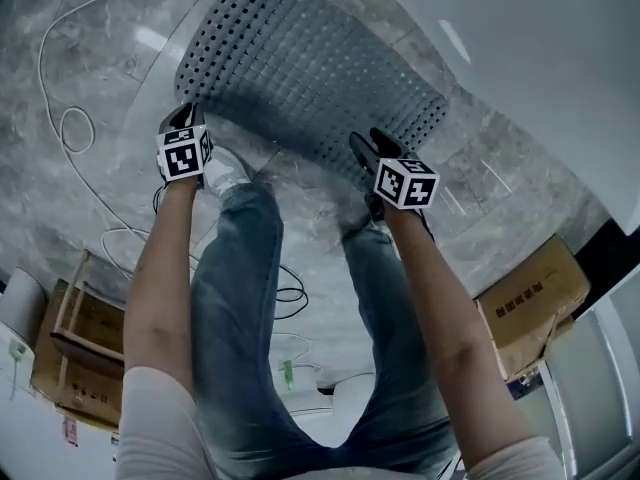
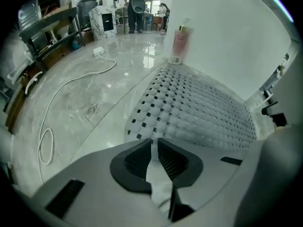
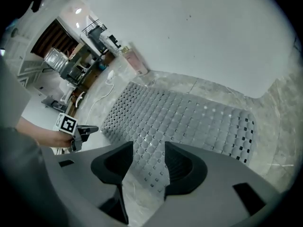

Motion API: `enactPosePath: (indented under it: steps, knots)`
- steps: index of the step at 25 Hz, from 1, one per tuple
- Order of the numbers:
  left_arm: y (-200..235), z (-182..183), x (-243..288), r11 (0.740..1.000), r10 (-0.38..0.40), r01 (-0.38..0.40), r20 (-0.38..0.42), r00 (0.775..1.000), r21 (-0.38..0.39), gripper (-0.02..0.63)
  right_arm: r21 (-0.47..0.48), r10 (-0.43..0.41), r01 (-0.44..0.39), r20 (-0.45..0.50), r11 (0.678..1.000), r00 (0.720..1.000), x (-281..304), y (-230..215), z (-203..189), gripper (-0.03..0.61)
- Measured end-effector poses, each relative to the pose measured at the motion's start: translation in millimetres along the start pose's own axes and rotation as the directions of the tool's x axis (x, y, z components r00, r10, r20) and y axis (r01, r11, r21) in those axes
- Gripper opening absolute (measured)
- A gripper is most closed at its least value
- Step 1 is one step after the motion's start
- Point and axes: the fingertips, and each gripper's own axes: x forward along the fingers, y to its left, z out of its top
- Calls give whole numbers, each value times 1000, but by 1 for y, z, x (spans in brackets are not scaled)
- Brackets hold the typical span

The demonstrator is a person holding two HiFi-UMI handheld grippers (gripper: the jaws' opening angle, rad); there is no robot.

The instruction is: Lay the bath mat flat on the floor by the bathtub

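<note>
A: While the left gripper (image 1: 188, 114) pinched the mat (image 1: 310, 68) by its corner, was the right gripper (image 1: 366, 150) gripping?

B: No, its jaws stood apart over the near edge. The mat lay beside the tub (image 1: 540, 48); a low outward pull would likely have flattened it.

A grey, hole-studded bath mat (image 1: 310, 68) is seen spread on the marble floor (image 1: 90, 58) beside the white bathtub (image 1: 540, 28).
</note>
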Motion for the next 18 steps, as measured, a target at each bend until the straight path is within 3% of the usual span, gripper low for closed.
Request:
enactPosePath:
  steps: [3,10,14,18]
  knots:
    - [15,10,27,1000,-7,7,-3,1000,8,46,42,-29,29,18,999,999,15,-8,-2,230]
    - [23,9,68,992,-59,73,-140,988,98,48,77,-72,71,14,994,997,29,-14,-18,225]
    - [23,7,63,991,-100,111,-128,987,76,47,70,-81,81,-4,994,997,30,-12,-27,225]
    - [18,18,35,993,-87,97,-141,986,65,18,76,-69,68,14,995,997,13,-3,-22,225]
